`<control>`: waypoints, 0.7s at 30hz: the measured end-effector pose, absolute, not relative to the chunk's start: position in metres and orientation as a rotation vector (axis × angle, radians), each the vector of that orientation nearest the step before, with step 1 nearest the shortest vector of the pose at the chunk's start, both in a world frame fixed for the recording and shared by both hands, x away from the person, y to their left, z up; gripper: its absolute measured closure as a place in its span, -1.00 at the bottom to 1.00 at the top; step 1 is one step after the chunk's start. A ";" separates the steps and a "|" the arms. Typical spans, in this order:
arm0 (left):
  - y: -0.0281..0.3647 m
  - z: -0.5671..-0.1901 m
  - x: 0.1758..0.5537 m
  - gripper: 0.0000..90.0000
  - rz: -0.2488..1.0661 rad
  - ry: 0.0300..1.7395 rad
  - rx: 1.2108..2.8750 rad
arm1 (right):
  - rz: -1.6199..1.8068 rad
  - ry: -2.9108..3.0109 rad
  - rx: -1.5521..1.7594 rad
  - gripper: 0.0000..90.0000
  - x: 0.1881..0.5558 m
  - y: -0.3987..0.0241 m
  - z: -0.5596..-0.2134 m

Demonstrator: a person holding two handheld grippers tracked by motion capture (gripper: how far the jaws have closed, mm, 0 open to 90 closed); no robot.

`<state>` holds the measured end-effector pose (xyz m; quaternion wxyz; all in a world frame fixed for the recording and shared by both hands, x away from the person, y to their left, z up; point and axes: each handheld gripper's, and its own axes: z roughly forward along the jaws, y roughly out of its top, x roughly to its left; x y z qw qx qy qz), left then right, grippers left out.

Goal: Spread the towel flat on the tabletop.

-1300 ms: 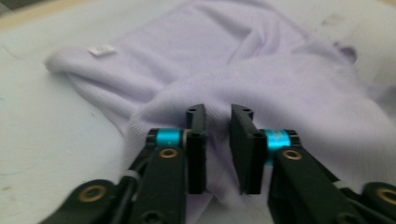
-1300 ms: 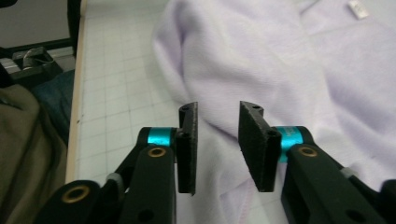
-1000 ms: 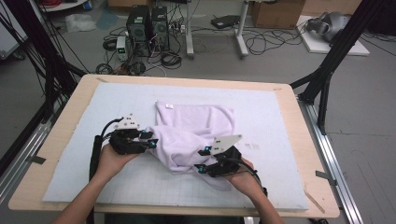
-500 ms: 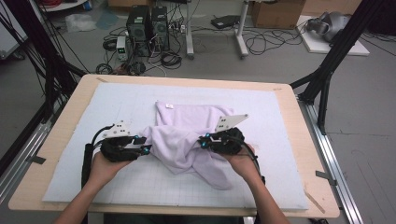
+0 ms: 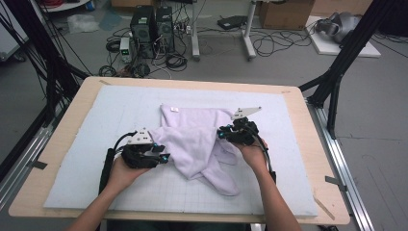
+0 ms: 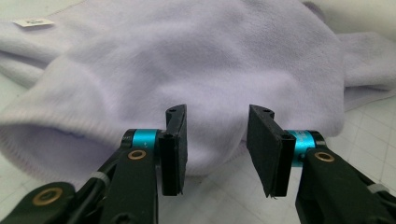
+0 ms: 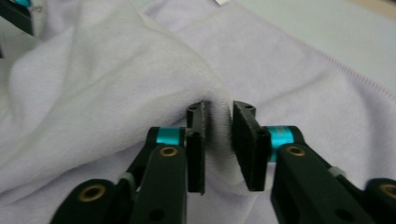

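Fleece towel gathered at mid-table

Lavender towel (image 5: 195, 139) lies bunched on the white mat (image 5: 86, 144). Right gripper (image 7: 219, 140) pinches a raised fold, its jaws having just eased apart; left gripper (image 6: 217, 149) stands spread at the rolled edge. Soft, light, limp: hems likely grip best.

A pale lilac fleece towel (image 5: 197, 139) lies crumpled in the middle of the white gridded mat, bunched and folded over itself. A small white label (image 5: 174, 110) sits near its far edge, and one narrow end trails toward the near side.
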<state>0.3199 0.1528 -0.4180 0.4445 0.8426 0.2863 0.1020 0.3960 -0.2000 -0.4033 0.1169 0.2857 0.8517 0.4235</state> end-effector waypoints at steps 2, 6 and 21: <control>0.148 -0.422 0.319 0.31 0.252 0.702 2.117 | 1.273 2.480 0.798 0.53 0.385 -0.201 -0.397; 0.138 -0.427 0.316 0.31 0.246 0.670 2.149 | 1.301 2.533 0.673 0.47 0.356 -0.204 -0.393; 0.127 -0.427 0.319 0.89 0.309 0.667 2.159 | 1.193 2.808 0.401 0.87 0.310 -0.176 -0.431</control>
